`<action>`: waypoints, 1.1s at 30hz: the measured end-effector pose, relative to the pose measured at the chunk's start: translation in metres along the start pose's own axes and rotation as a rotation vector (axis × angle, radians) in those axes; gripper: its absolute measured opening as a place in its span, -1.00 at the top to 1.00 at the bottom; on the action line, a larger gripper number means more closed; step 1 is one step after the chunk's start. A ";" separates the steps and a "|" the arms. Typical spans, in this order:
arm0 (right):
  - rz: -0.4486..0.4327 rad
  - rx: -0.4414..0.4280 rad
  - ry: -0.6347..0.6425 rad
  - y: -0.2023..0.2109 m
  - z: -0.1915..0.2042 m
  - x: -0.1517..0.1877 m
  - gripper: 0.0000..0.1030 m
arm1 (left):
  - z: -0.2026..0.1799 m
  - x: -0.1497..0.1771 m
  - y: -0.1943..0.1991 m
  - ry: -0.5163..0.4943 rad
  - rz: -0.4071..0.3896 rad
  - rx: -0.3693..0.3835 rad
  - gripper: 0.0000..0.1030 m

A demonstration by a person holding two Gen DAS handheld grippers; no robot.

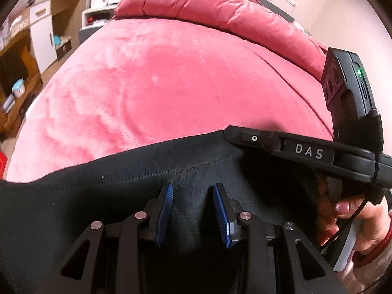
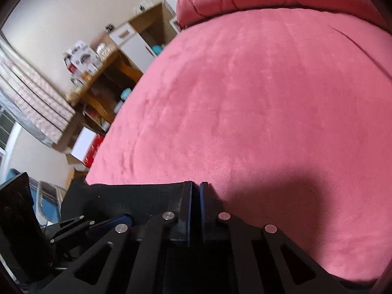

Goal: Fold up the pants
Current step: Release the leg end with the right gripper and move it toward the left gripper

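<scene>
Black pants (image 1: 103, 196) lie along the near edge of a bed covered in a pink plush blanket (image 1: 159, 85), with a rolled pink duvet (image 1: 220, 7) at the far end and wooden shelves (image 2: 107, 83) against the wall to the left. In the left wrist view the left gripper (image 1: 193, 210) hangs just above the dark cloth near a stitched hem, its blue pads (image 1: 165, 208) set apart with fabric showing in the gap; they do not appear to pinch anything. To its right the right gripper (image 2: 196, 208), held by a person's hand (image 1: 355, 220), reaches the corner of the garment. In the right wrist view its blue pads are pressed together, and the edge of the black fabric meets them at the tips, so it seems to be pinching that corner, though how much cloth is caught cannot be told. To do this step well, the left gripper probably should settle onto the hem and close on both layers before any lift. Both corners would then best rise together and level, keeping the edge taut, so the fold lands straight and the slack cloth does not drag or bunch on the plush surface.
</scene>
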State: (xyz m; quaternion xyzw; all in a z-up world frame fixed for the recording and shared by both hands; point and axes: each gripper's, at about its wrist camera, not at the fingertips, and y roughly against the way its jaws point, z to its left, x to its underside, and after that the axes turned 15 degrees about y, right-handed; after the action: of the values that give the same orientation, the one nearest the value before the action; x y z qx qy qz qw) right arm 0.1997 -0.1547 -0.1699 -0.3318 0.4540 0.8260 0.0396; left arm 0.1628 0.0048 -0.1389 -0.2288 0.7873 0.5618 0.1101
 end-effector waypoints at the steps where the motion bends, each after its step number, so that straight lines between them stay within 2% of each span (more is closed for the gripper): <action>1: -0.011 -0.006 -0.013 0.001 -0.002 0.001 0.85 | -0.001 0.000 0.000 -0.010 -0.004 -0.007 0.33; 3: -0.057 -0.028 -0.090 0.013 -0.008 0.005 0.60 | -0.007 0.001 0.001 -0.015 -0.002 -0.024 0.32; 6: -0.174 0.001 -0.149 0.050 -0.009 0.017 0.58 | -0.012 -0.001 0.008 0.013 0.006 -0.016 0.32; 8: -0.204 0.047 -0.137 0.076 -0.004 0.027 0.58 | -0.014 -0.001 0.016 0.036 -0.009 0.018 0.32; 12: -0.177 0.145 -0.079 0.105 0.011 0.052 0.58 | -0.032 -0.004 0.019 0.023 -0.017 0.068 0.32; 15: -0.125 0.218 -0.028 0.110 0.022 0.070 0.58 | -0.048 -0.006 0.008 -0.025 -0.005 0.047 0.32; 19: -0.083 0.249 0.012 0.105 0.023 0.082 0.58 | -0.057 -0.012 -0.014 -0.050 0.014 0.008 0.32; 22: -0.070 0.270 0.015 0.096 0.017 0.078 0.60 | -0.057 -0.015 -0.025 -0.063 -0.007 -0.027 0.34; 24: -0.066 0.294 0.019 0.091 0.012 0.075 0.76 | -0.057 -0.016 -0.029 -0.090 -0.030 -0.048 0.32; 29: -0.068 0.317 0.010 0.080 0.002 0.075 0.94 | -0.053 -0.020 -0.040 -0.094 -0.024 -0.037 0.31; 33: -0.108 0.290 -0.007 0.083 -0.005 0.082 0.96 | -0.052 -0.017 -0.038 -0.090 -0.025 -0.031 0.30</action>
State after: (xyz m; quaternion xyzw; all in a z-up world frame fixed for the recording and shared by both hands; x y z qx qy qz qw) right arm 0.1079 -0.2262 -0.1594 -0.3437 0.5497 0.7496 0.1331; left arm 0.2007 -0.0495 -0.1454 -0.2147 0.7700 0.5821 0.1487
